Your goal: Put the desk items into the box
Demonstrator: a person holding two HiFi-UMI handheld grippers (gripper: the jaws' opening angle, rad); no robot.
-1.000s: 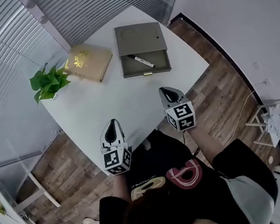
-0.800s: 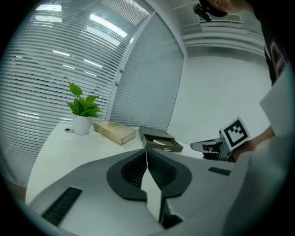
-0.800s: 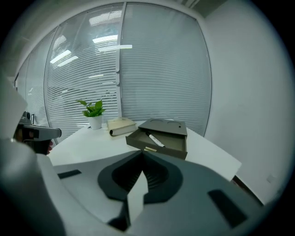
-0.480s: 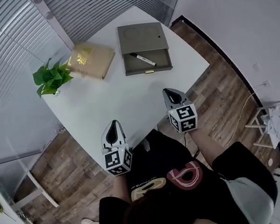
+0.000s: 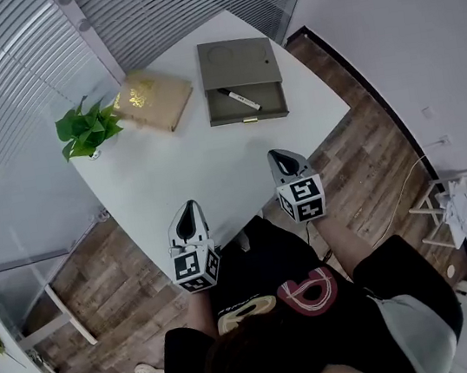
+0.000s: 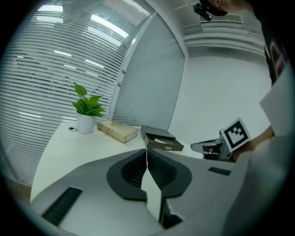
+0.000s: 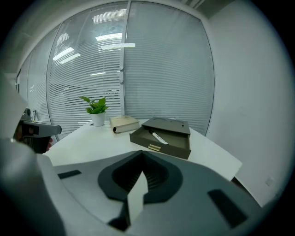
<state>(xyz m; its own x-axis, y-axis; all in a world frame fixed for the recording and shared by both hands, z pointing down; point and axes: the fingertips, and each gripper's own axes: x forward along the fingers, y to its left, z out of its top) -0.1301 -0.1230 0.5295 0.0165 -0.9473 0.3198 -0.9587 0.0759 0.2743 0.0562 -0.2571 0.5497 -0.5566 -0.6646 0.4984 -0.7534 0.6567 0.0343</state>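
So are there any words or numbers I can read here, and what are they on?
Nothing reads clearly.
Book: gold print on the cover, too blurred to read.
Shirt: big red and cream shapes, maybe letters, not readable.
Pen: any print is too small.
Left gripper and right gripper: black-and-white square patterns, no words.

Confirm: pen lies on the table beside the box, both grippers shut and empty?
No. The pen lies inside the open box, not on the table; the head view shows it. The left gripper and right gripper are shut and empty.
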